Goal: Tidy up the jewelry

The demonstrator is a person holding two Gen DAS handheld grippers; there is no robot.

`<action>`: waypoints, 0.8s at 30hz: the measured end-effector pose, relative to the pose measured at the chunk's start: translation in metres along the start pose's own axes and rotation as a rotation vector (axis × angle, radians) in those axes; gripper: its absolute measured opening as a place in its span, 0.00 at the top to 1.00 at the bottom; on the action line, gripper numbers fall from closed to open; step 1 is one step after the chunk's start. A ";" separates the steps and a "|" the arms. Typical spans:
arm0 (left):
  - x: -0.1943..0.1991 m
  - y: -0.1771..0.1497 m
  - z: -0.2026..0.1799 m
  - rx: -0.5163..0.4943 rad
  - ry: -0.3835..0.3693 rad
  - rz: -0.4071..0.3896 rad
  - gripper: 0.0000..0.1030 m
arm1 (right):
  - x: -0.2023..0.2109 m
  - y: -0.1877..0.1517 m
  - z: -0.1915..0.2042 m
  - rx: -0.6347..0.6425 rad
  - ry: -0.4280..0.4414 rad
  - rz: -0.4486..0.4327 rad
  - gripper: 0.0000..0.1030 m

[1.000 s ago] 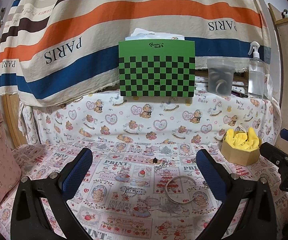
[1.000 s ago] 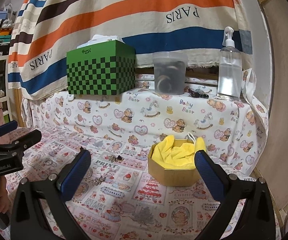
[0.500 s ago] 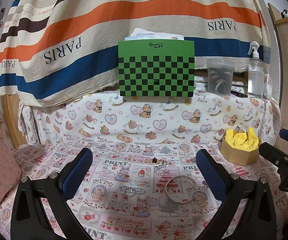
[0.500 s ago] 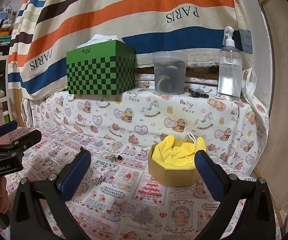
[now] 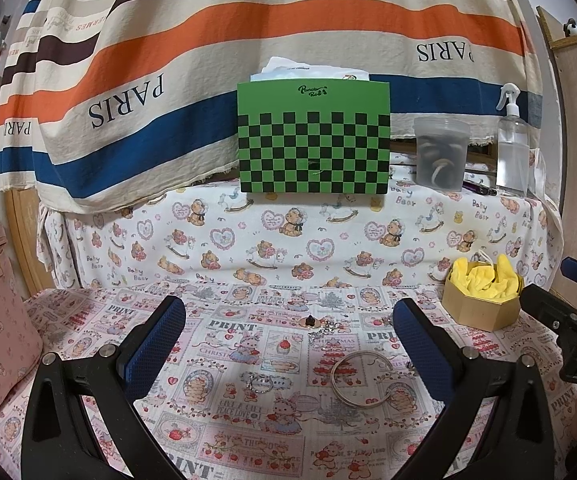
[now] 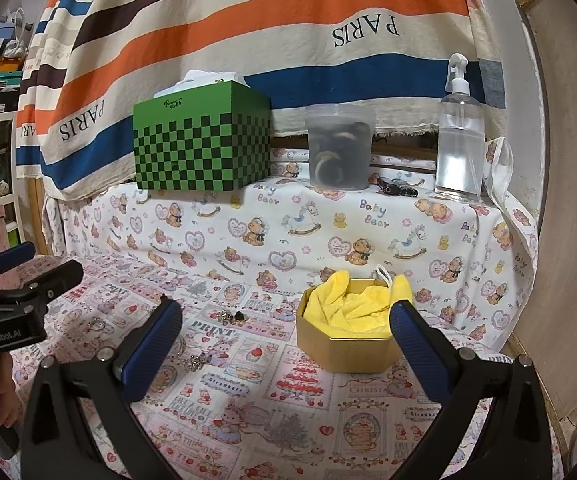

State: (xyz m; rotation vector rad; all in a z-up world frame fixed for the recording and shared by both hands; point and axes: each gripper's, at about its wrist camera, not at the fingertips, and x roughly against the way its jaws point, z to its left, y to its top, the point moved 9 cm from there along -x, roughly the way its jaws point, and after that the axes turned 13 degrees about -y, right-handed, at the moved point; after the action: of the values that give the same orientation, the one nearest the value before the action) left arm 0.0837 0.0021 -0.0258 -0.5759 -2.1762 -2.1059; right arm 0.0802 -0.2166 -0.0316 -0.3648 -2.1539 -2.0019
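Printed-cloth surface (image 5: 224,432) carries loose bangle (image 5: 358,378), ring (image 5: 259,383); box (image 6: 350,334) waits. Your left tongs (image 5: 288,344) and right tongs (image 6: 286,338) gape, empty. Nothing sorted; descend on bangle first.

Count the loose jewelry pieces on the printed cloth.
4: bangle front right, ring front centre, dark stud and sparkly cluster behind them. The tongs may hide more.

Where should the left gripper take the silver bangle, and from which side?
Probably the near arc of the silver bangle, from straight above. It lies flat on the printed cloth, so no side gives an edge; one finger inside the loop, one outside, pinching the thin wire. The left gripper is open wide and already faces it.
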 end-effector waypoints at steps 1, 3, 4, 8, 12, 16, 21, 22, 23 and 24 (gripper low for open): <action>0.000 0.000 0.000 -0.001 0.000 0.000 0.00 | 0.000 0.000 0.000 0.001 0.000 0.001 0.00; 0.000 0.000 0.000 -0.002 0.000 -0.001 0.00 | 0.000 0.000 0.000 0.001 0.000 0.000 0.00; 0.000 0.000 0.000 -0.002 0.000 -0.002 0.00 | 0.000 0.000 0.000 0.001 0.000 0.000 0.00; 0.000 0.000 0.000 -0.001 0.000 -0.001 0.00 | -0.001 0.000 0.000 0.001 -0.001 0.000 0.00; 0.000 0.000 0.000 -0.002 0.000 -0.002 0.00 | -0.001 0.000 0.000 0.001 0.000 0.000 0.00; 0.000 0.000 0.000 -0.001 0.000 -0.002 0.00 | 0.000 0.000 0.000 0.001 0.000 0.000 0.00; 0.000 0.000 0.000 -0.001 0.000 -0.002 0.00 | 0.000 0.000 0.000 0.002 0.000 0.000 0.00; 0.000 0.000 0.000 -0.001 0.000 -0.002 0.00 | 0.001 0.000 0.000 0.000 0.005 -0.004 0.00; 0.001 0.000 0.000 0.000 0.000 -0.002 0.00 | 0.001 0.001 0.000 -0.002 0.009 -0.009 0.00; 0.001 0.000 0.000 0.000 -0.001 -0.002 0.00 | 0.003 0.001 0.000 -0.007 0.010 -0.017 0.00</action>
State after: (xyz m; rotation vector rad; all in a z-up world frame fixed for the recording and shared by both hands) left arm 0.0834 0.0027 -0.0254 -0.5745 -2.1787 -2.1066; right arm 0.0778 -0.2165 -0.0299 -0.3382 -2.1510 -2.0166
